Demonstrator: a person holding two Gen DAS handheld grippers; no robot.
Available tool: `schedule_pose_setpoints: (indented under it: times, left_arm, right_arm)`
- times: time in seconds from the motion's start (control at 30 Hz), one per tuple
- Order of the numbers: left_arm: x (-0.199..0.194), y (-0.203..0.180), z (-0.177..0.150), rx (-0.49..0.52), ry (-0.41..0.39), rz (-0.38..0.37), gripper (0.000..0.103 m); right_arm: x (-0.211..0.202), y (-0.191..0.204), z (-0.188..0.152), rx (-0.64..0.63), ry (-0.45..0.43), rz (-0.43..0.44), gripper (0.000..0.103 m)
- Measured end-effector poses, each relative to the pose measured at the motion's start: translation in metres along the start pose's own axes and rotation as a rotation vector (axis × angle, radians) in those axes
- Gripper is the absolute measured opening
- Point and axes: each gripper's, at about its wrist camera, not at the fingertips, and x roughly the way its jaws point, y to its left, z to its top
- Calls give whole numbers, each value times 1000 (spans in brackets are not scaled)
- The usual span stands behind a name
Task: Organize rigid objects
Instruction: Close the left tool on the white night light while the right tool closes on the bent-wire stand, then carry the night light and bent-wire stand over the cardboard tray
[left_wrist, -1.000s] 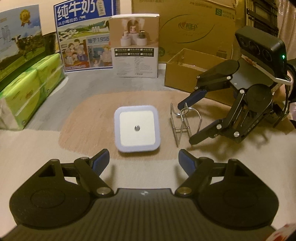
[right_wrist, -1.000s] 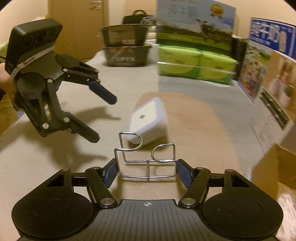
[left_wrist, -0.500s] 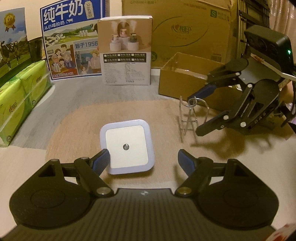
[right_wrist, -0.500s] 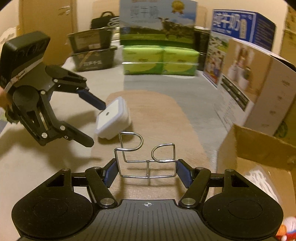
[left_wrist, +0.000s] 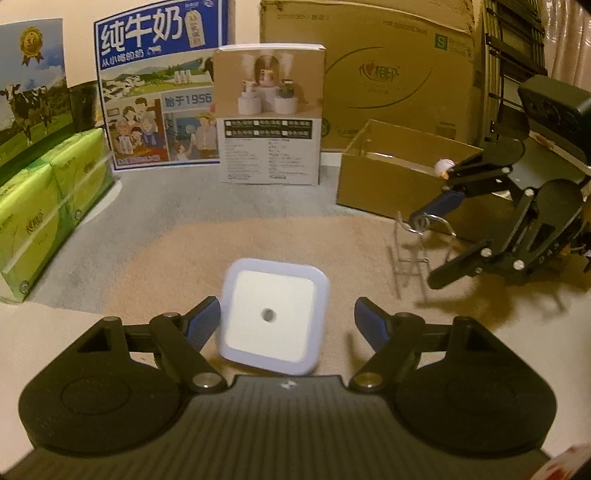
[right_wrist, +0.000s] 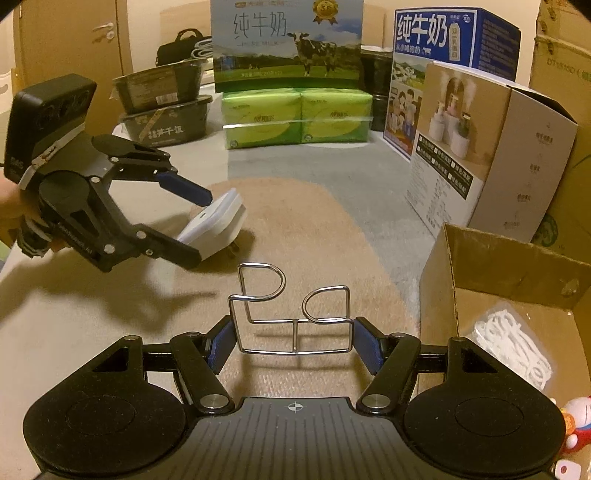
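A white square night light with a pale blue rim lies between the fingers of my open left gripper; the left finger touches its edge and the right finger stands apart. In the right wrist view the night light is tilted up, its plug prongs showing below, inside the left gripper. My right gripper is shut on a bent metal wire rack, held above the tan mat. The wire rack and the right gripper also show at the right of the left wrist view.
An open cardboard box at the right holds a white packet; it also shows in the left wrist view. Milk cartons, green tissue packs, a humidifier box and dark tubs ring the tan mat.
My left gripper has moved forward around the night light, which now tilts up. My right gripper has carried the wire rack to the right, toward the open box.
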Motion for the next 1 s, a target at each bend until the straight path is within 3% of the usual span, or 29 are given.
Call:
schedule_pose_setpoints:
  times: [0.23, 0.3, 0.33, 0.43, 0.6, 1.0]
  left_arm:
    - [8, 6, 0, 20, 28, -24, 77]
    - [11, 6, 1, 33, 40, -27, 73]
    - [11, 6, 1, 32, 42, -25, 65]
    - [9, 2, 1, 16, 55, -6, 64]
    - [-2, -20, -3, 0, 82, 64, 64]
    - [-49, -77, -12, -206, 51, 281, 63]
  right_arm:
    - [-1, 1, -2, 6, -4, 4, 68]
    - [0, 1, -2, 18, -3, 6, 68]
    - [0, 1, -2, 21, -5, 4, 68]
    - [-1, 2, -2, 29, -14, -19, 68]
    - [-3, 6, -2, 85, -32, -72, 68]
    - [-23, 21, -7, 177, -41, -115, 68]
